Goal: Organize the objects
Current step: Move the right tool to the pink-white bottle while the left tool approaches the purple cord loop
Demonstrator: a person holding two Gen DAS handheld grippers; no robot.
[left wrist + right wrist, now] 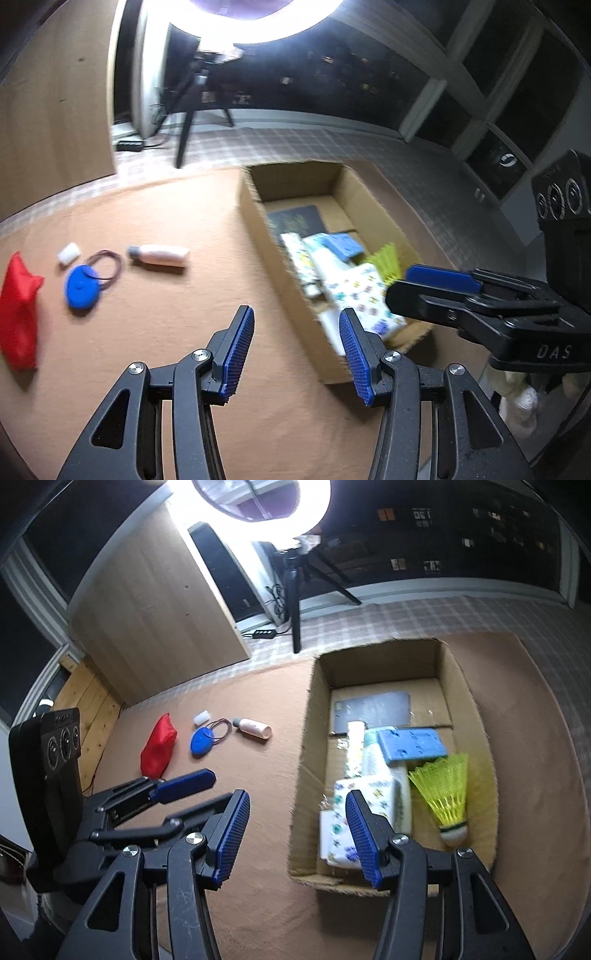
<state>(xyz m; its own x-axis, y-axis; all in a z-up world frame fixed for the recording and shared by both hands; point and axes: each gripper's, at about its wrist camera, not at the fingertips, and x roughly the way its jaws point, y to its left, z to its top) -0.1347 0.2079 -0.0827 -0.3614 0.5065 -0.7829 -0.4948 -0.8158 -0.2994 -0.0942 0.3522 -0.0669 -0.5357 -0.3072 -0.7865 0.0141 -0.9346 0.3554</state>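
My left gripper (295, 312) hangs open over the brown carpet, nothing between its blue pads, just left of the cardboard box (258, 229). My right gripper (295, 794) is open and empty too, at the box's (306, 716) near left corner. In the box lie a yellow shuttlecock (445, 794), a blue block (413, 744), patterned tissue packs (373, 797) and a dark booklet (373, 709). On the carpet to the left lie a red pouch (18, 310), a blue oval case (81, 288) with a cord loop (109, 264), a small white piece (69, 253) and a pale bottle (159, 254).
A ring light on a black tripod (295, 602) stands beyond the carpet on the checked floor. A wooden cabinet (159, 605) is at the back left. Each gripper shows in the other's view: the right gripper (402, 284), the left gripper (218, 786).
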